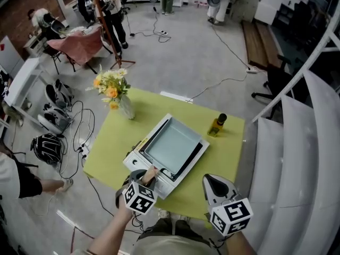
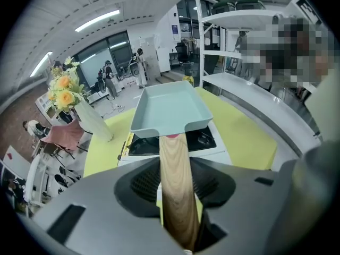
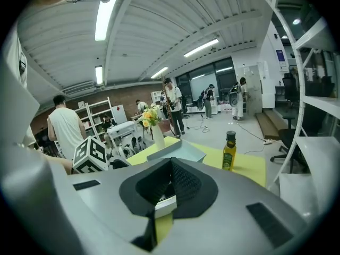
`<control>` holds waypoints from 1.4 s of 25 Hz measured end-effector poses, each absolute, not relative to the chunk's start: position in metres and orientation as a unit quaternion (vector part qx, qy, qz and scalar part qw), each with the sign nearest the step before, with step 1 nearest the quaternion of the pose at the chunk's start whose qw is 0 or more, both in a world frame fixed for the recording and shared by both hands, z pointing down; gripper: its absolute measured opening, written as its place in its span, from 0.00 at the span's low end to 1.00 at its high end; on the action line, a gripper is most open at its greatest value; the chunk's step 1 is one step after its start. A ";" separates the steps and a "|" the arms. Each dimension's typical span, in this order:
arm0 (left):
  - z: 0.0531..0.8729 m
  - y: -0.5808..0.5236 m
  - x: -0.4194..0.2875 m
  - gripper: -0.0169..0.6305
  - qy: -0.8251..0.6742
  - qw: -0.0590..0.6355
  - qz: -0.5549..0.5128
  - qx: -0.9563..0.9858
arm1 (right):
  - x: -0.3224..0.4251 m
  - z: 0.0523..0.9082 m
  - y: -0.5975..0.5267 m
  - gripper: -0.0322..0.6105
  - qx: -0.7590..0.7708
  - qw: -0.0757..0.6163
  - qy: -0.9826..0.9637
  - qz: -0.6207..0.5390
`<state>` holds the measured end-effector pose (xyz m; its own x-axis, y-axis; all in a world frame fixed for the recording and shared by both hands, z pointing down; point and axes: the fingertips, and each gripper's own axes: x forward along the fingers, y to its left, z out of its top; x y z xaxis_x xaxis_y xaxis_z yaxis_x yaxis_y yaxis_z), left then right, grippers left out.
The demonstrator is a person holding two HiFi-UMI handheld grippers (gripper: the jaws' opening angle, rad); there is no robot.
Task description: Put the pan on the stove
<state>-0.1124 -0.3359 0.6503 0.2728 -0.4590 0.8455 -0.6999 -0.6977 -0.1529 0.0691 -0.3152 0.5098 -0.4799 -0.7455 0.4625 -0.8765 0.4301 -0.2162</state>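
A square pale-blue pan (image 1: 172, 142) with a wooden handle (image 1: 152, 173) lies over the black top of a white portable stove (image 1: 137, 155) on the yellow-green table (image 1: 109, 139). Whether it rests on the burner or hangs just above it I cannot tell. My left gripper (image 1: 150, 175) is shut on the handle (image 2: 175, 179) at the stove's near end, with the pan (image 2: 166, 108) straight ahead over the stove (image 2: 207, 139). My right gripper (image 1: 211, 183) hovers at the table's front right, shut with nothing in it. From its own view the right gripper (image 3: 171, 166) faces the pan (image 3: 178, 152).
A vase of yellow flowers (image 1: 118, 94) stands at the table's far left corner. An oil bottle (image 1: 217, 125) stands right of the stove. White shelving (image 1: 308, 142) runs along the right side. People, chairs and cables fill the floor beyond.
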 end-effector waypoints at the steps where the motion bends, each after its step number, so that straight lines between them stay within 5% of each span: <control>1: 0.652 -0.336 -0.113 0.27 -0.367 0.125 0.482 0.786 | 0.069 0.511 -0.316 0.06 0.487 0.150 -0.832 0.219; 17: 0.651 -0.340 -0.113 0.28 -0.375 0.112 0.470 0.792 | 0.052 0.520 -0.320 0.06 0.476 0.146 -0.834 0.240; 25: 0.634 -0.329 -0.117 0.45 -0.364 0.143 0.450 0.803 | 0.033 0.501 -0.318 0.06 0.451 0.148 -0.852 0.222; 35: 0.536 -0.335 -0.133 0.37 -0.427 0.057 0.388 0.815 | 0.026 0.432 -0.316 0.06 0.446 0.117 -0.872 0.164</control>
<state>-0.1328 -0.3351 0.5356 0.3340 -0.6512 0.6815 -0.7401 -0.6289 -0.2383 0.0258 -0.3160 0.4321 -0.5745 -0.7397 0.3505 -0.8164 0.5484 -0.1808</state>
